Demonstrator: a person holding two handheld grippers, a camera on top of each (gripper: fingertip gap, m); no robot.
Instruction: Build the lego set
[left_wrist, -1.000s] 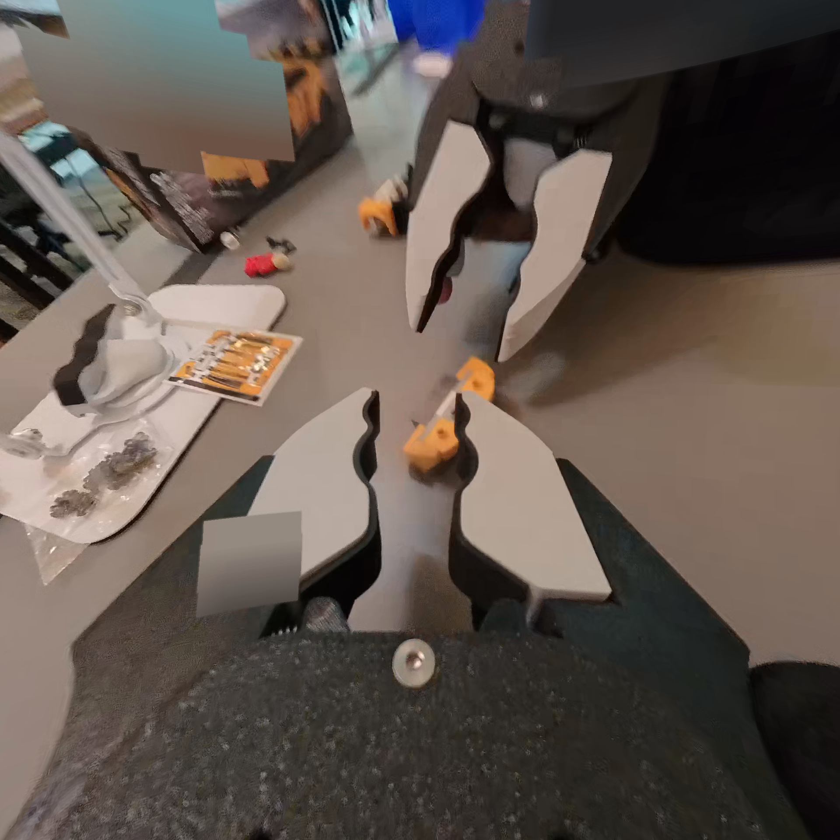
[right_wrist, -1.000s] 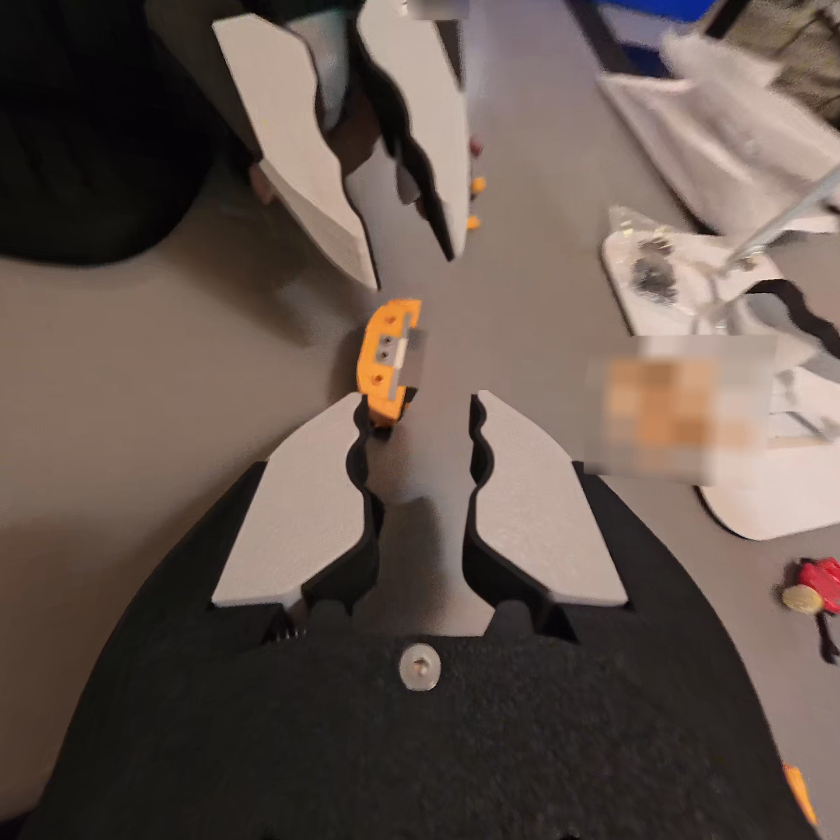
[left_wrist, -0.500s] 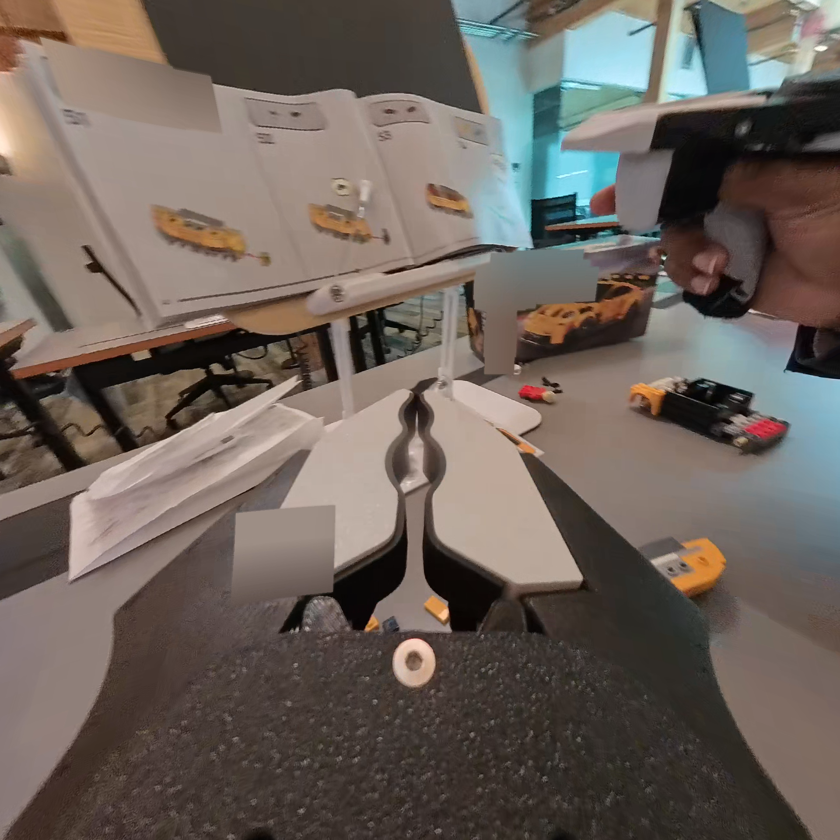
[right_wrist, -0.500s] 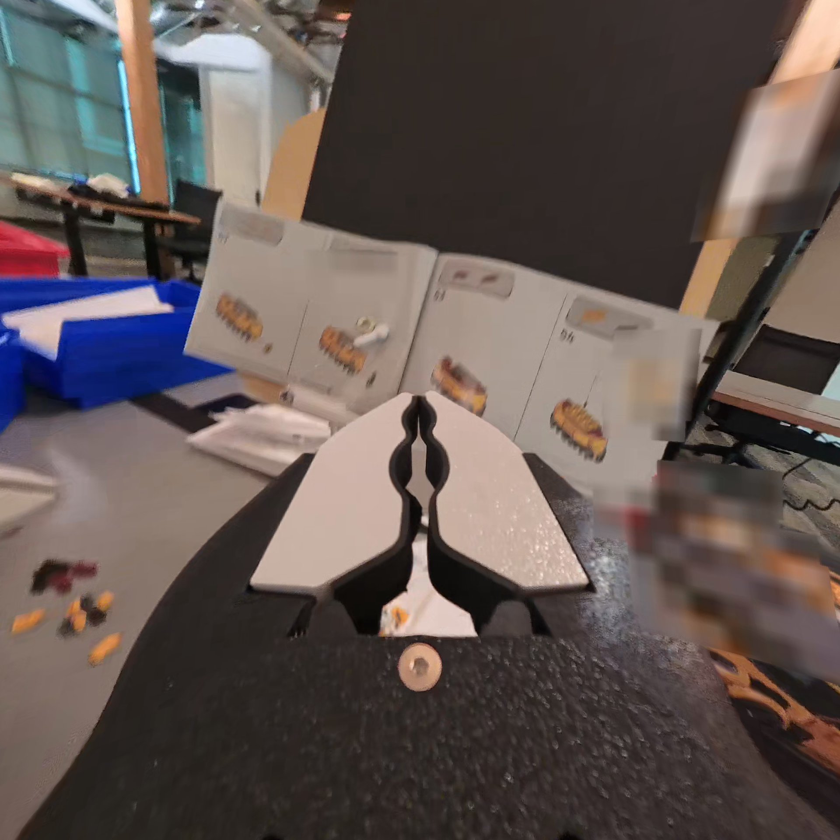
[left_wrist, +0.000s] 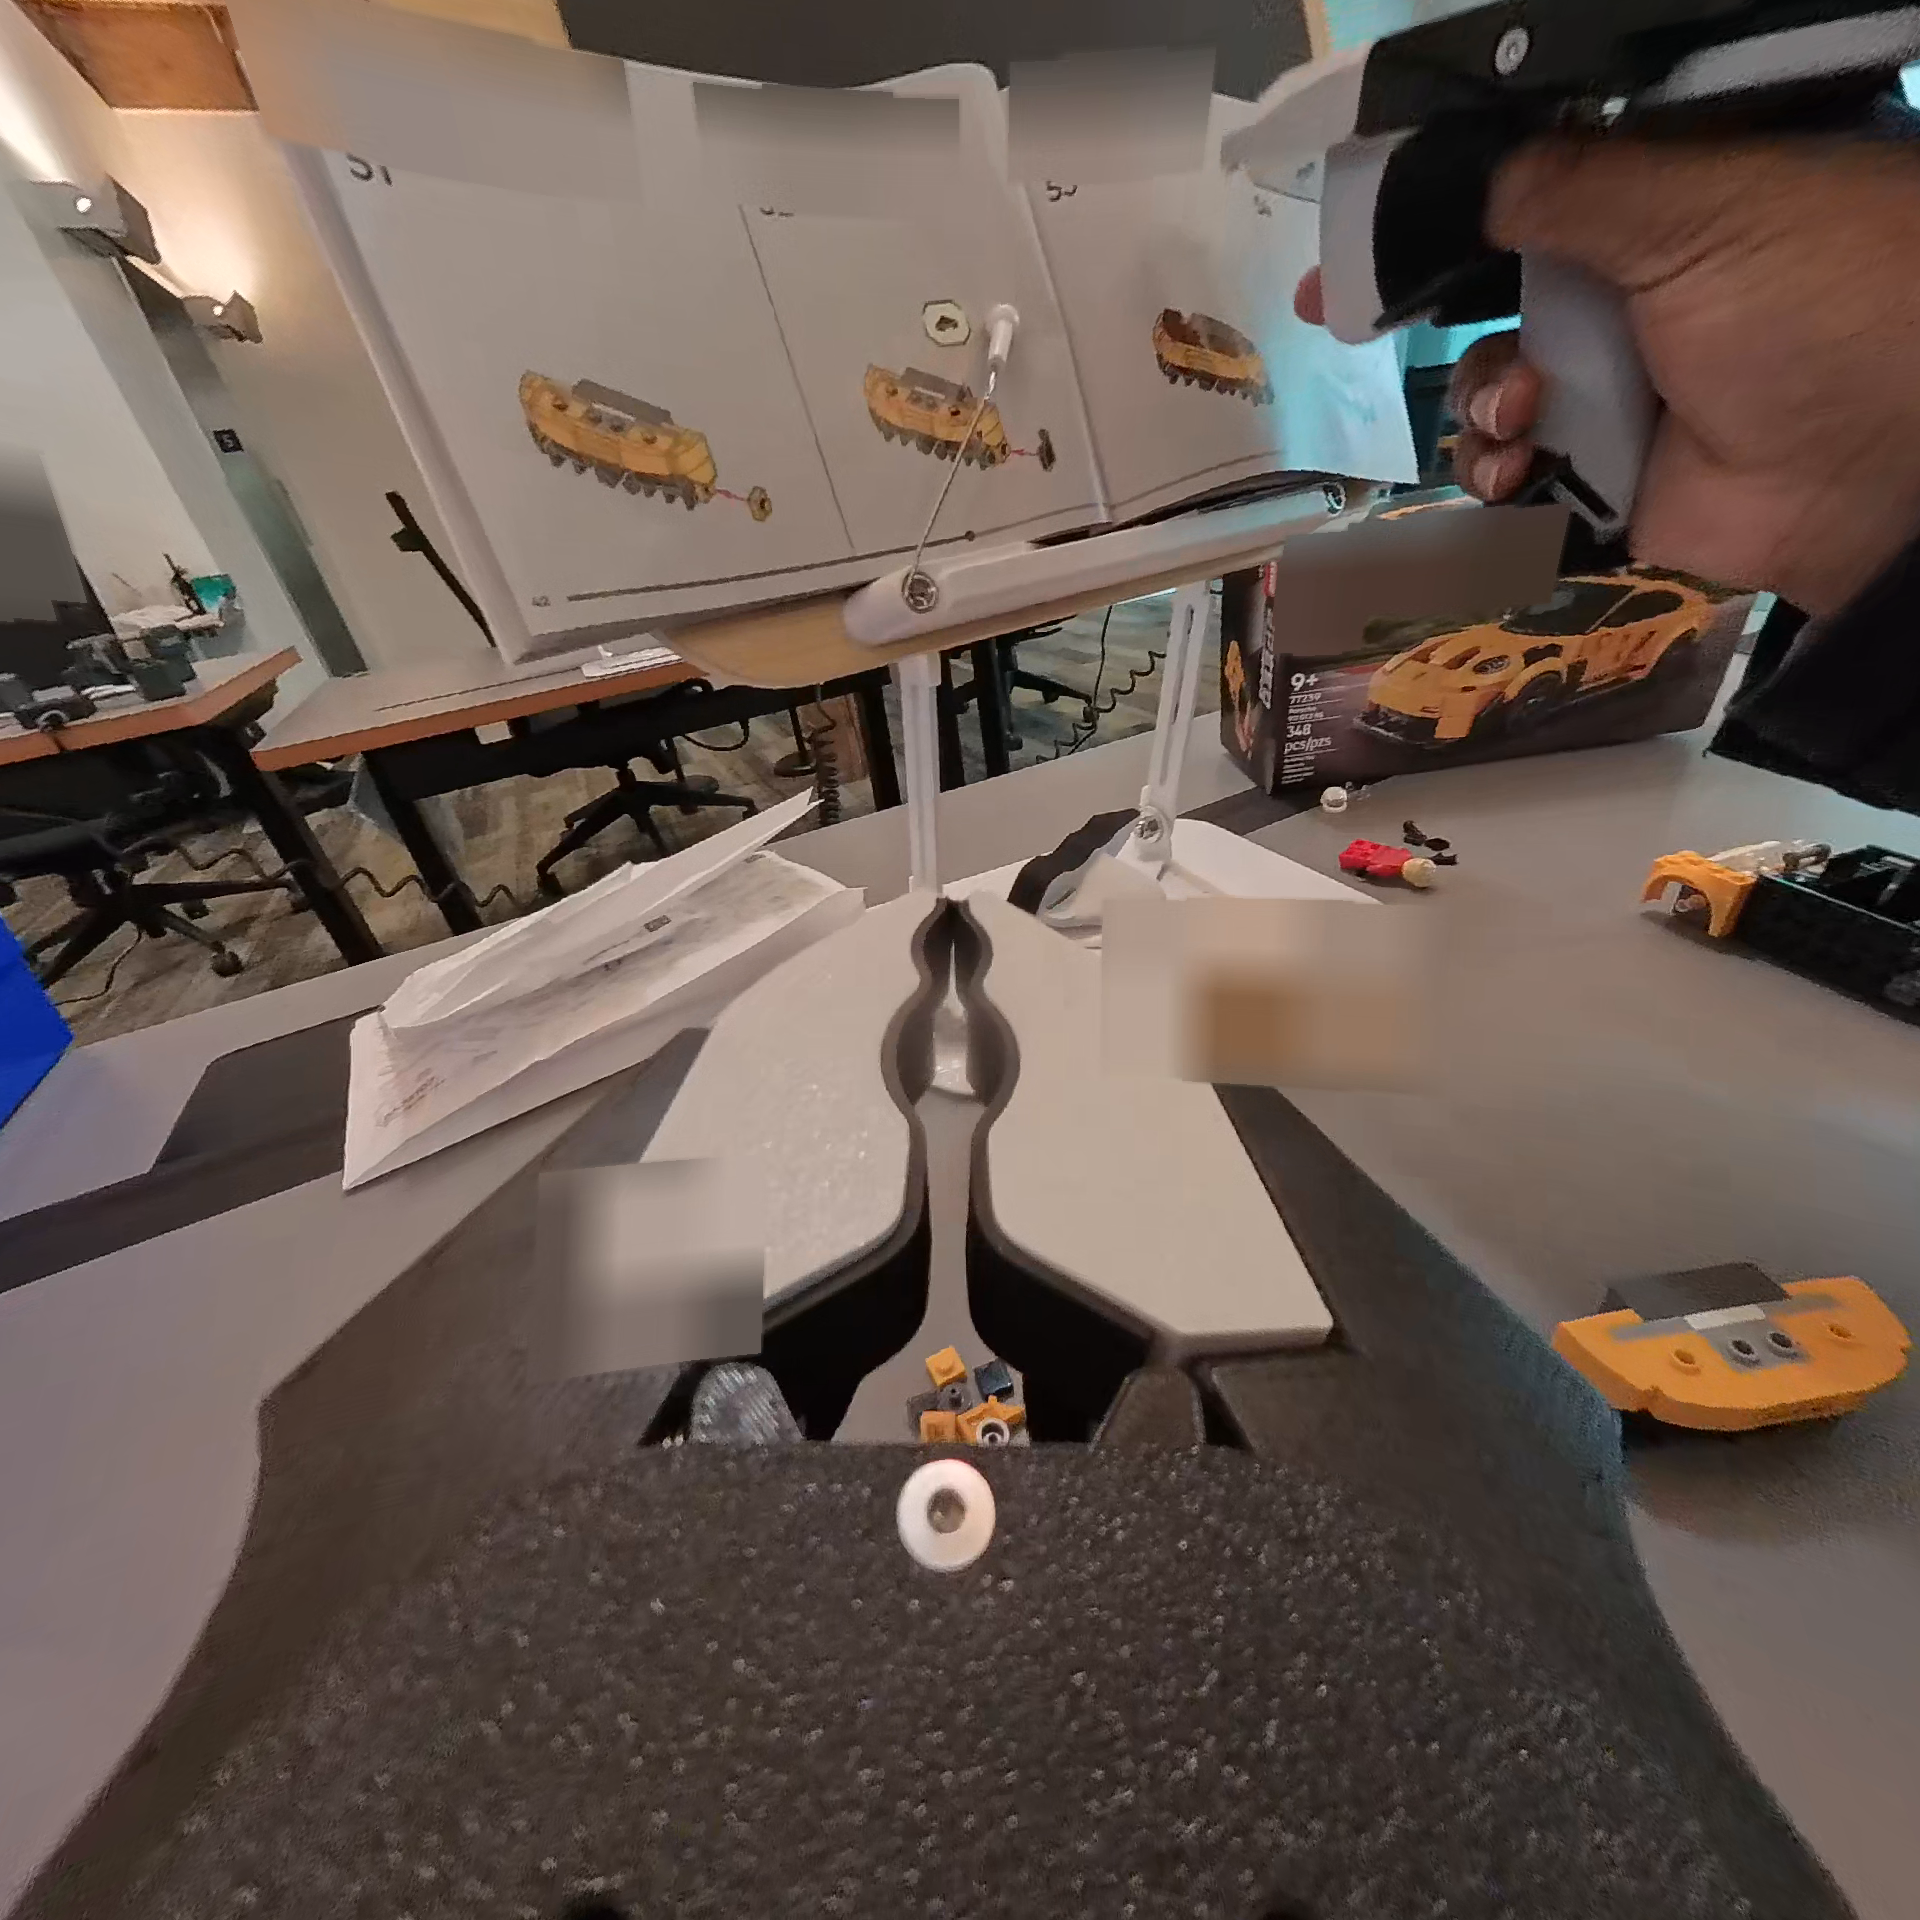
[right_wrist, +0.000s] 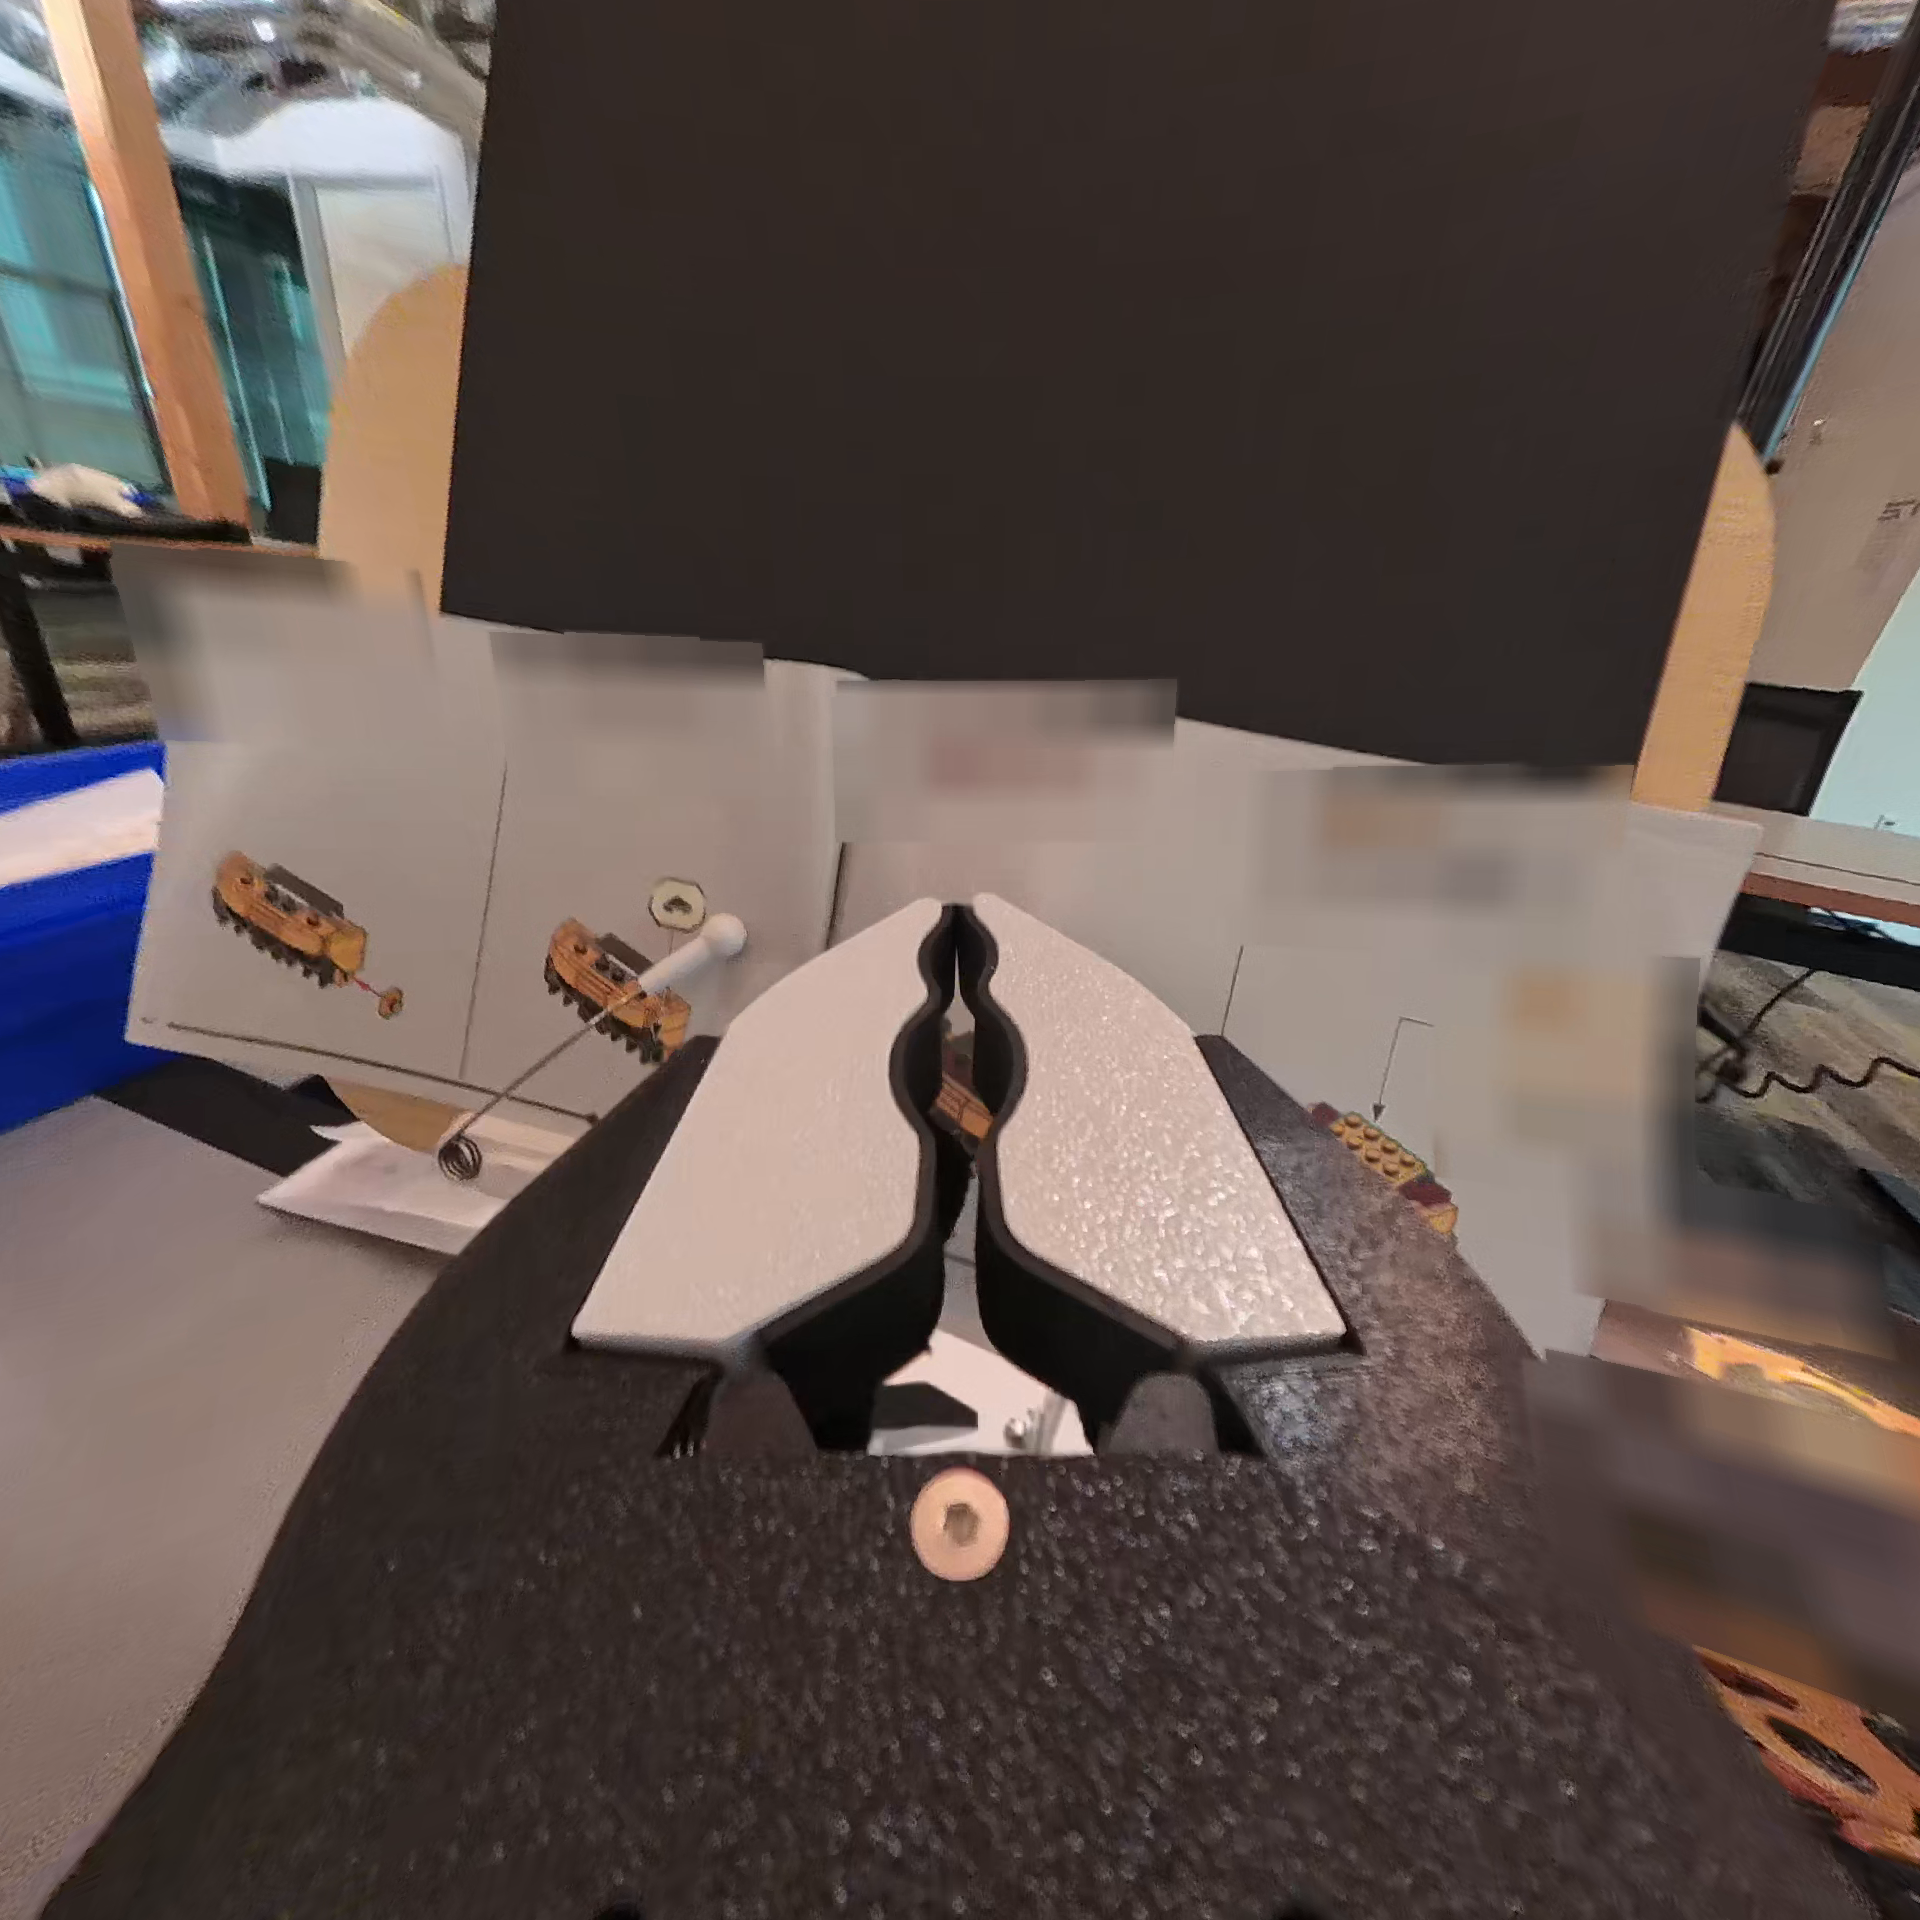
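1. Left wrist view: the left gripper (left_wrist: 951, 920) was lifted off the tabletop (left_wrist: 1351, 1195) with its fingers (left_wrist: 800, 1101) pressed together and nothing between them. It faced the open instruction booklet (left_wrist: 727, 395), which was propped on a white stand (left_wrist: 1039, 582). The orange lego sub-assembly (left_wrist: 1730, 1356) lay on the tabletop to the right, well apart from the fingers. A cluster of small loose pieces (left_wrist: 961, 1397) showed through the gap low behind the fingers. Farther off lay the black chassis section (left_wrist: 1808, 914) with an orange arch, a red minifigure part (left_wrist: 1382, 857), the set's box (left_wrist: 1486, 665) and a pile of emptied paper bags (left_wrist: 582, 997). The right gripper (left_wrist: 1299, 125) hung high at the top right, held in a hand (left_wrist: 1714, 343).

2. Right wrist view: the right gripper's fingers (right_wrist: 800, 1122) were likewise closed on nothing and pointed at the same booklet pages (the wire page-holder (right_wrist: 582, 1029) crossed one drawing).

3. Judged step: reading the next build diagram. To do it well, hold both grippers steady, match the pictured small part against the loose pieces, and note which face of the sub-assembly receives it, before opening the fingers and descending.
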